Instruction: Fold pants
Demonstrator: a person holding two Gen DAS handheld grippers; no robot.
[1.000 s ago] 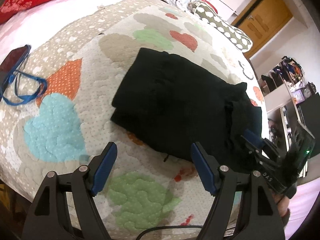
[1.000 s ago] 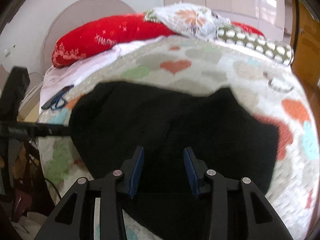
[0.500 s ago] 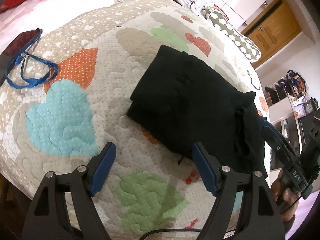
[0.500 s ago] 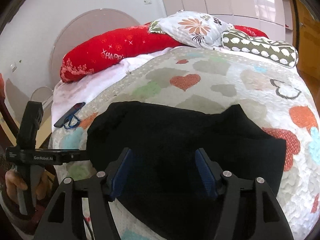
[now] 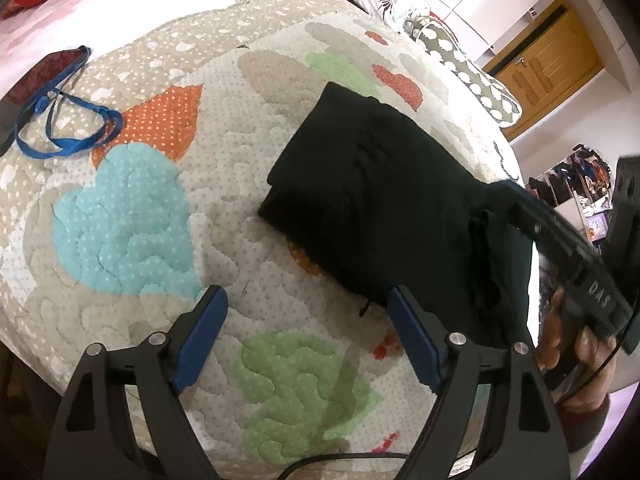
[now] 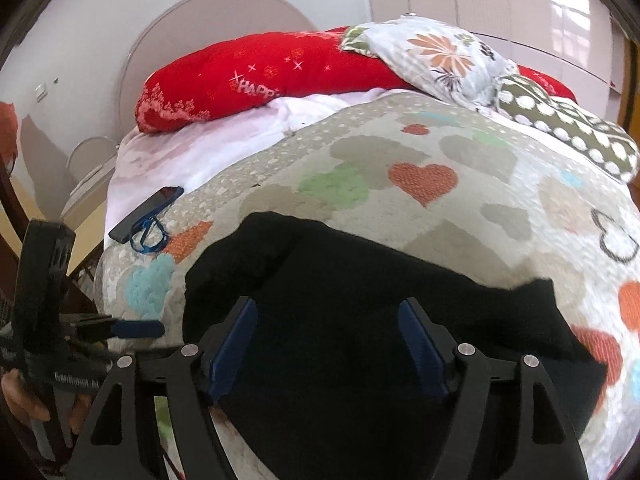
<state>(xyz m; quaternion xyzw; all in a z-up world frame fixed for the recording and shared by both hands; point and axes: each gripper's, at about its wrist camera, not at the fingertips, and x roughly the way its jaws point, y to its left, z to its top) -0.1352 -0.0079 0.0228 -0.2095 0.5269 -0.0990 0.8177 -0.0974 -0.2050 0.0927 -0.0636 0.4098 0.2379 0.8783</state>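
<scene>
Folded black pants lie on the heart-patterned quilt. In the left wrist view my left gripper hangs over the quilt near the bed's front edge, just short of the pants' near hem; its jaws are opening and nothing is between them. The right gripper shows at the far right, held by a hand. In the right wrist view my right gripper hovers above the pants, jaws opening, no cloth pinched. The left gripper shows at the left edge.
A phone with a blue lanyard lies at the quilt's left side. A red pillow, a floral pillow and a dotted bolster sit at the head of the bed. A wooden door stands beyond.
The right gripper's jaws went from narrow to wide and it pulled back and up off the pants. The left gripper opened slightly and rolled a little; the pants lie still.
</scene>
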